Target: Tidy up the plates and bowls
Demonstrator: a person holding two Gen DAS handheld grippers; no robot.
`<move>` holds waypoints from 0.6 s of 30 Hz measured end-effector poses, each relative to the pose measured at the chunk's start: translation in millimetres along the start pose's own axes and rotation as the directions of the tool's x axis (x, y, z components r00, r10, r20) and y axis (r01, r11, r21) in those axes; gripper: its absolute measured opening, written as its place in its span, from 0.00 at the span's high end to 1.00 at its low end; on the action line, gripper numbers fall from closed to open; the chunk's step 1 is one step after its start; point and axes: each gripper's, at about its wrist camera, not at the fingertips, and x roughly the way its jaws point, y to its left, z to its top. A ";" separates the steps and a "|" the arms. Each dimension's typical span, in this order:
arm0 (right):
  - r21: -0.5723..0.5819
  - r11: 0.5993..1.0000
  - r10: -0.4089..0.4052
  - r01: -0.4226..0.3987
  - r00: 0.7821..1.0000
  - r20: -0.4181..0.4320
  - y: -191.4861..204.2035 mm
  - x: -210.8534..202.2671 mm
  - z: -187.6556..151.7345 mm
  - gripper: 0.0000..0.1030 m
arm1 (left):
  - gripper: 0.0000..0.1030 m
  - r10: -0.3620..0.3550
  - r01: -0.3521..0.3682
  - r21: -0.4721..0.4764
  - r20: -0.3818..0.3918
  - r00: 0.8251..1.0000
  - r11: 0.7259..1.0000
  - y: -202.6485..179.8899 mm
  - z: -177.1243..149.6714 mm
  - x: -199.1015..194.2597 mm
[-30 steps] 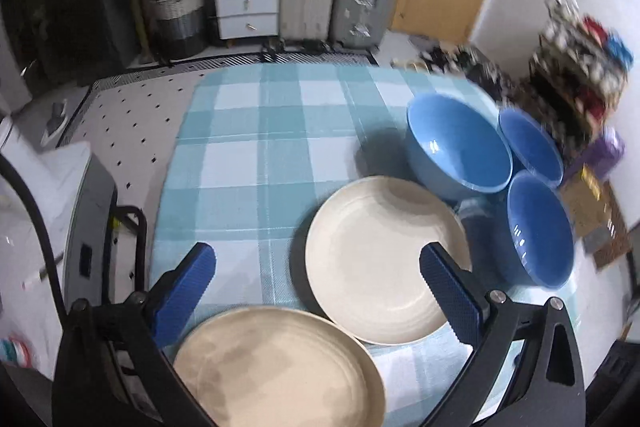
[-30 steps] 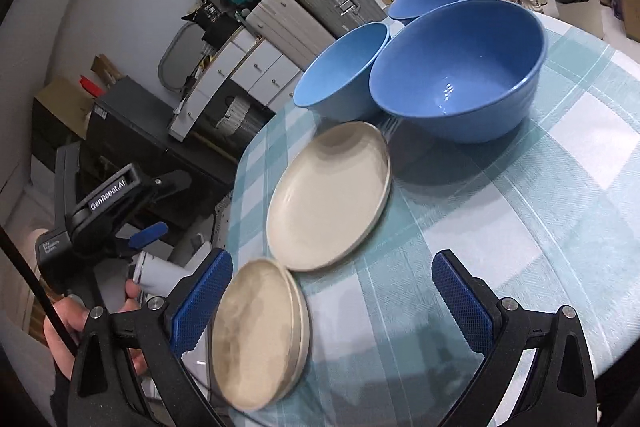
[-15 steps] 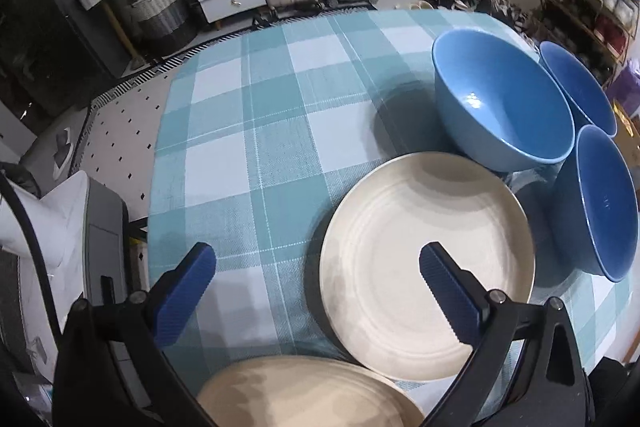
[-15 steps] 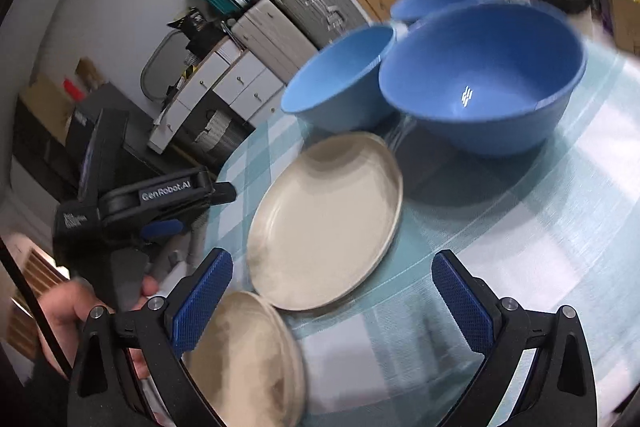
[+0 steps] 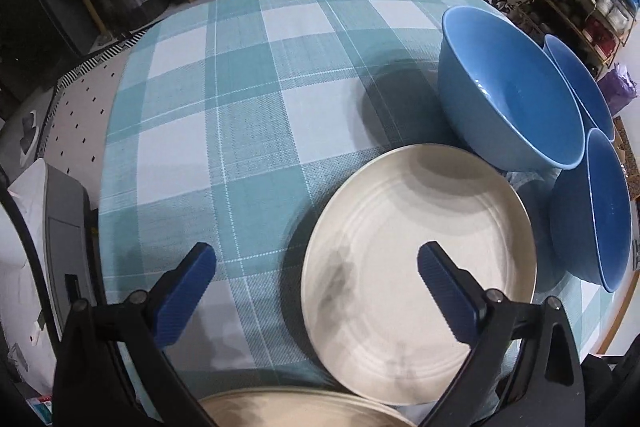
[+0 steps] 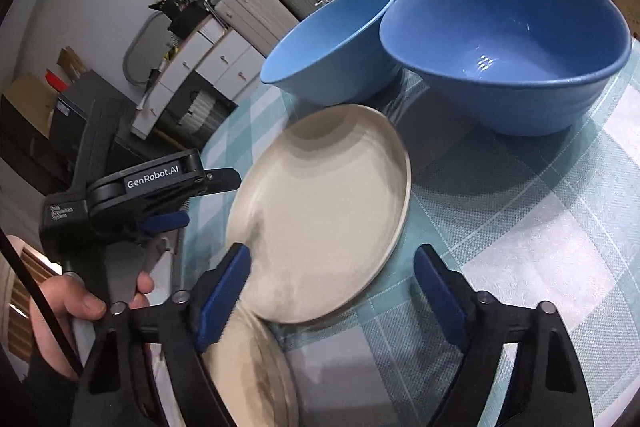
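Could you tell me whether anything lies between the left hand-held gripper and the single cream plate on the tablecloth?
Nothing visible does. The left hand-held gripper is open just above the plate, straddling its left rim. The three blue bowls stand beyond the plate, and the plate stack lies nearer, at the table edge.
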 end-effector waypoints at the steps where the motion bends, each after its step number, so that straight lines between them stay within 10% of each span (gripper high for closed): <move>1: -0.005 1.000 -0.016 0.016 1.000 0.006 1.9 1.4 -0.2 0.20 | 0.04 0.002 -0.002 0.007 0.000 1.000 1.000 -0.9 1.0 2.3; 10: 0.006 0.999 -0.038 0.038 0.999 -0.025 6.7 26.1 1.4 0.22 | 0.11 -0.014 0.014 0.018 -0.037 0.999 1.000 -2.9 6.5 24.2; 18: 0.053 0.998 -0.013 0.017 0.997 -0.076 1.8 43.2 3.7 0.23 | 0.39 -0.009 0.010 0.021 -0.073 0.997 1.000 -8.8 9.1 38.2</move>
